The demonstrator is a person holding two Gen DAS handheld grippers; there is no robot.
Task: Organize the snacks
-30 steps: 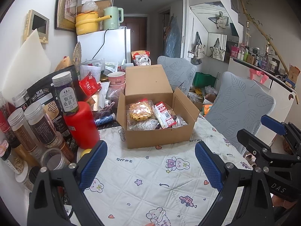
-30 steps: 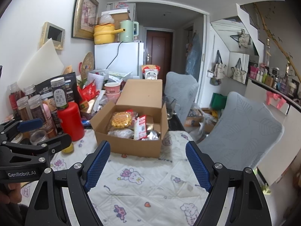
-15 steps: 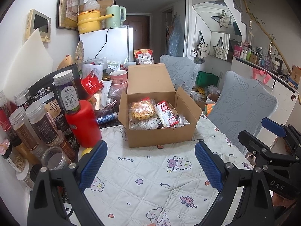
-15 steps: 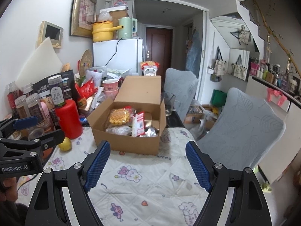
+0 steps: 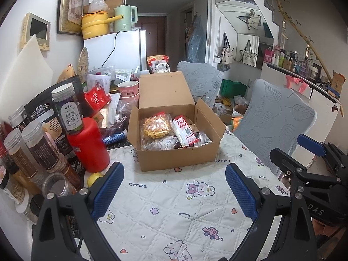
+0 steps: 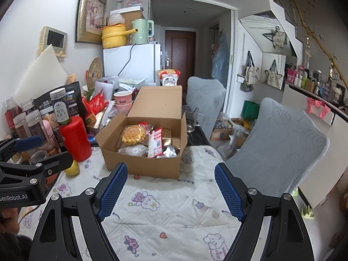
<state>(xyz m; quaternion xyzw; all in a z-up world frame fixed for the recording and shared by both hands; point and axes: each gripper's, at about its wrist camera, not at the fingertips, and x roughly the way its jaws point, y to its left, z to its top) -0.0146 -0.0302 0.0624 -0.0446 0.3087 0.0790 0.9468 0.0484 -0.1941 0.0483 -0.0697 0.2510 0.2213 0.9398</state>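
Note:
An open cardboard box (image 5: 178, 158) stands on the table's patterned cloth (image 5: 174, 206); it also shows in the right wrist view (image 6: 141, 165). Inside lie a yellow waffle pack (image 5: 155, 127), a red-and-white packet (image 5: 184, 131), a pale printed pouch (image 5: 161, 142) and silver wrappers. My left gripper (image 5: 174, 184) is open and empty, hovering over the cloth in front of the box. My right gripper (image 6: 170, 188) is open and empty, also in front of the box, to the right of the left one.
A red canister (image 5: 88, 144), several capped jars (image 5: 34, 150) and a yellow lemon (image 5: 94, 177) crowd the table's left side. Pink cups (image 5: 128, 89) and bags stand behind the box. Two grey chairs (image 5: 276, 121) stand at the right.
Both grippers have drawn back a little from the box and stay open. Nothing on the table has moved.

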